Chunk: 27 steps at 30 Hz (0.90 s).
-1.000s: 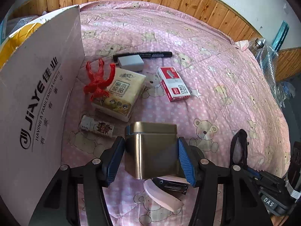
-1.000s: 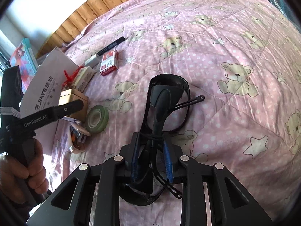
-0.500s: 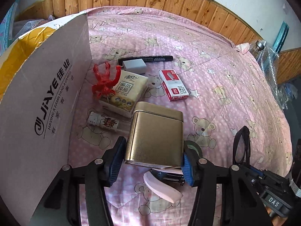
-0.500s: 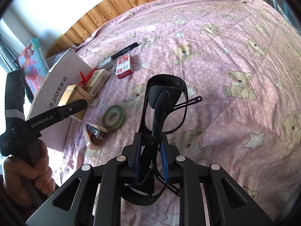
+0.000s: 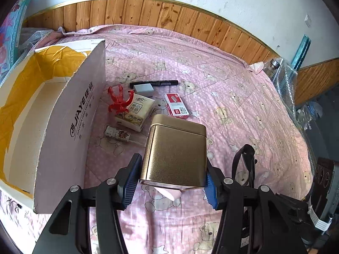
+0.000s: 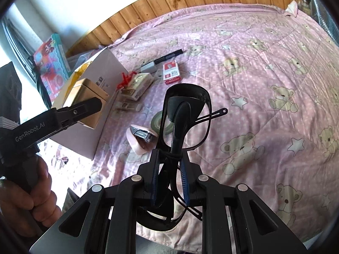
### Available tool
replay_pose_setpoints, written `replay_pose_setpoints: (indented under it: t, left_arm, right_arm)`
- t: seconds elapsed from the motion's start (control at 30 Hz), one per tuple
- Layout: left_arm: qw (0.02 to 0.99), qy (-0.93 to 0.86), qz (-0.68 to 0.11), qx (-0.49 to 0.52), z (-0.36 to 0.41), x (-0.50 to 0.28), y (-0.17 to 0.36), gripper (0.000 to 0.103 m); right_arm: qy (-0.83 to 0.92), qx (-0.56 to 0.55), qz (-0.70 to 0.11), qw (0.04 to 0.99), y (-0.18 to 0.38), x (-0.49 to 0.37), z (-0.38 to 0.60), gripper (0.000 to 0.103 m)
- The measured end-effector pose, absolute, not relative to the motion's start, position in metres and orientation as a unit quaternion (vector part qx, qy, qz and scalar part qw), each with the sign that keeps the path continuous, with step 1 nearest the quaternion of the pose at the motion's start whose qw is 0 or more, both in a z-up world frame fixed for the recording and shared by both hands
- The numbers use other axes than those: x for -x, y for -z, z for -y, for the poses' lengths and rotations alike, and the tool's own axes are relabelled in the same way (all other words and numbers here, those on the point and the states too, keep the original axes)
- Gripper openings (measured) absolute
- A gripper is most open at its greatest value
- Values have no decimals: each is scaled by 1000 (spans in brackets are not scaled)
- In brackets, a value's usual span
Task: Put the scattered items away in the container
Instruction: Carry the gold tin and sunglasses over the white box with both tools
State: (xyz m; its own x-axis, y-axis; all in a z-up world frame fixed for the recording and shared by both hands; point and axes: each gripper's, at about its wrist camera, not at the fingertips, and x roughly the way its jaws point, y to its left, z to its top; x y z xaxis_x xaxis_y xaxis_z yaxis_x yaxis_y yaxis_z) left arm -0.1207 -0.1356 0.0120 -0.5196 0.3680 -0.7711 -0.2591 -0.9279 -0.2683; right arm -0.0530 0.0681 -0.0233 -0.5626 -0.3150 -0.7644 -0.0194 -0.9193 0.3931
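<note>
Left tool (image 5: pixel 170 180): clamped on gold tin (image 5: pixel 175 154), blue pads pressed to both side walls. Tin held clear of the bed (image 5: pixel 243 97), lid end away from the camera, just right of the cardboard box (image 5: pixel 63 127). Box open at the top, yellow lining visible, printed side wall facing the scattered items.

Right tool (image 6: pixel 169 182): clamped on black glasses (image 6: pixel 184 122), frame upright between the pads, one temple arm sticking out to the right. Glasses raised above the pink bear-print quilt.

On the bed, beside the box wall: red plastic figure (image 5: pixel 118 100) lying against tissue pack (image 5: pixel 136 112); small printed tube (image 5: pixel 117 134) just in front of the pack. Farther back: grey eraser-like block (image 5: pixel 144 88) touching black marker (image 5: pixel 156 83). Red-and-white staple box (image 5: pixel 177 105) to the right of the tissue pack, apart from it.

Pink stapler (image 6: pixel 141 138) lying open on the quilt, near green tape roll (image 6: pixel 157 122); tape partly hidden behind the glasses frame.

Person's hand (image 6: pixel 27 192) gripping the left tool's handle, seen from the right wrist view.
</note>
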Motion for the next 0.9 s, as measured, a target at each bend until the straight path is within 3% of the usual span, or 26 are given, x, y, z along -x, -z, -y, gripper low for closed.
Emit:
replay_pose_setpoints:
  t: [0.9]
  left_arm:
    - [168,-896,161,379,256,105,-81,55]
  right_arm:
    - [876,-441,84,177,-48,85,73,20]
